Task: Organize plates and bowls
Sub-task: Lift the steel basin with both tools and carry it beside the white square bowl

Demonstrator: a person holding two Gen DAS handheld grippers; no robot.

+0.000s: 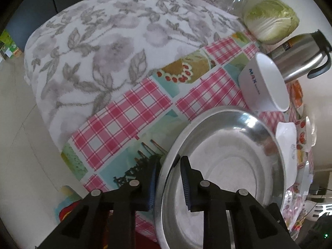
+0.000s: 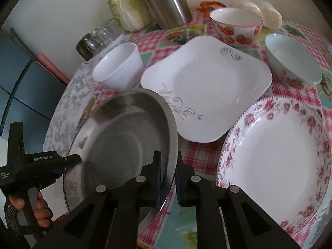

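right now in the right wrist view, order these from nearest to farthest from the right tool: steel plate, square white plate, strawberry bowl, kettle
1. steel plate: its rim sits between the fingers of the right tool, lower left.
2. square white plate: centre of the table, just beyond.
3. strawberry bowl: behind the square plate, upper right.
4. kettle: at the back by the wall, top centre.

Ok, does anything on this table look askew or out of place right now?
Yes: the steel plate is tilted, far edge raised, with both the left gripper and right gripper straddling its rim. Nothing looks spilled or broken.
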